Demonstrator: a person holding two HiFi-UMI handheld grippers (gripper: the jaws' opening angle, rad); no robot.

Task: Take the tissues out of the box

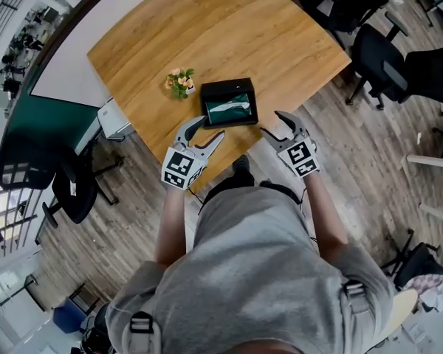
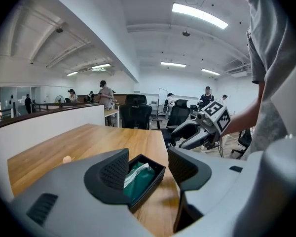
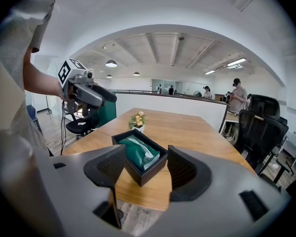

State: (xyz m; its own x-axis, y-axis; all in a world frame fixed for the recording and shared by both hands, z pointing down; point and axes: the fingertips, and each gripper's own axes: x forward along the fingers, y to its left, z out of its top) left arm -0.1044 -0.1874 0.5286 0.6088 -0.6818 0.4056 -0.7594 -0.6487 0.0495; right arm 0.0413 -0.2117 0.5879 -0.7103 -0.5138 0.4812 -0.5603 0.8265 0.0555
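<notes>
Box [image 1: 229,102]: black, open, at near edge of table [image 1: 207,28].
Tissues [image 1: 232,107]: green pack lying inside box.
Left gripper [image 1: 209,129]: jaws wide, empty, near-left of box.
Right gripper [image 1: 273,122]: jaws wide, empty, near-right of box.

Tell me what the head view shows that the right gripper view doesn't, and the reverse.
Only the head view: the right claw from above, with its marker cube. Only the right gripper view: ceiling lamps and distant people. Both: the wooden table, the black box holding a green tissue pack, the flowers and the left claw.
</notes>
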